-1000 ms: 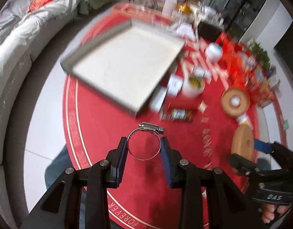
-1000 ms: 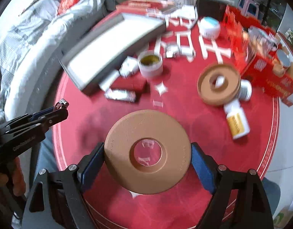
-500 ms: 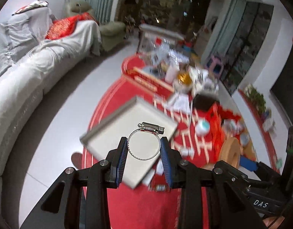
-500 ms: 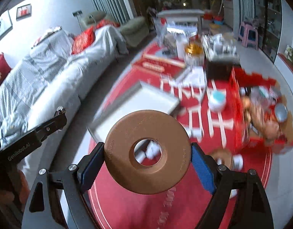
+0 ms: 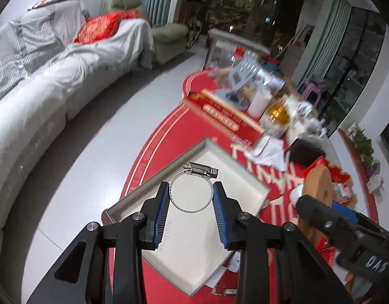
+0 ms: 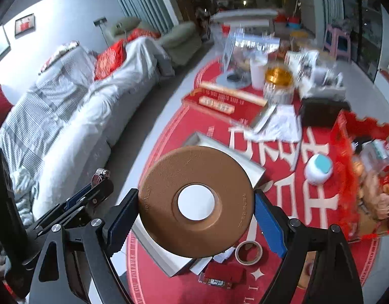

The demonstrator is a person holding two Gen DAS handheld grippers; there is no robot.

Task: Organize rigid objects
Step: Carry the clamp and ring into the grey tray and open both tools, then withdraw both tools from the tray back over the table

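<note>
Both grippers tilt down over the tray (image 5: 247,174), side by side. The left gripper (image 5: 190,201) pinches a hose clamp (image 5: 190,195) by its rim, the ring facing the camera, screw housing at the far side. The right gripper (image 6: 196,206) clasps a brown disc (image 6: 169,217) edge to edge, flat face toward the camera, hole central. Beyond lies the cluttered red mat (image 6: 283,190)

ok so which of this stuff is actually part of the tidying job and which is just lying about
In the job:
- metal hose clamp, pinched in the left gripper
- brown disc, clamped in the right gripper
- white tray below both

Lying about:
- gold-lidded jar
- tape roll
- white pot with teal lid
- long red box
- sofa
</note>
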